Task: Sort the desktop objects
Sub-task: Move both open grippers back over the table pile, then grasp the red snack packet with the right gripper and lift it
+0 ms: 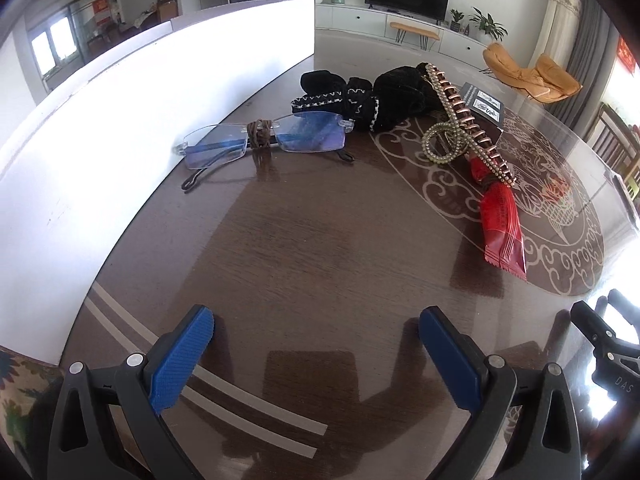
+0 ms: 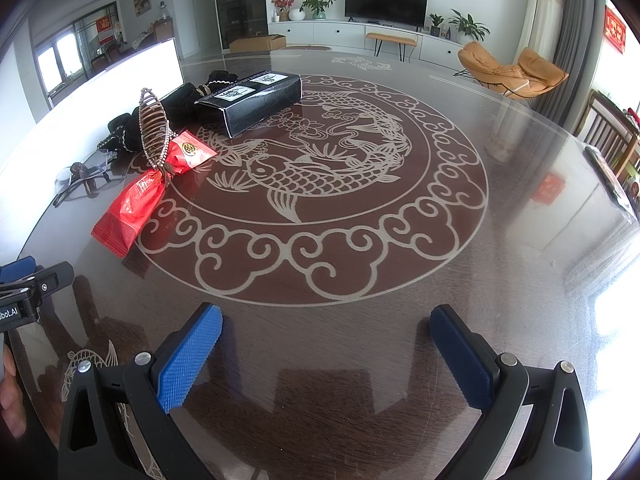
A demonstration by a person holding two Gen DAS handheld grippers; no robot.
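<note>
— Glossy dark table (image 2: 400,340) with a carp pattern under glass, living room behind. What's each tool doing?

— Left gripper (image 1: 316,340) hovers low over bare tabletop, blue pads spread wide, nothing between them. Right gripper (image 2: 326,340) is the same: wide apart and empty, above the edge of the pattern.

— And the things to sort?

— All ahead of the left gripper. Rimless glasses (image 1: 264,140) straight ahead and slightly left, a brown hair tie (image 1: 261,134) wrapped at the bridge, close beside the white box (image 1: 120,128) along its left. Black fabric piece (image 1: 360,96) is further off. Ahead and right, a beaded hair claw (image 1: 460,128) leans on a red packet (image 1: 500,220), black carton (image 2: 252,100) behind.

— Why so bunched?

— Probably a loose starting pile; the white box looks like the destination, though I can't see inside. Wide jaws suit a first reach; nothing sorted yet, I'd judge
</note>
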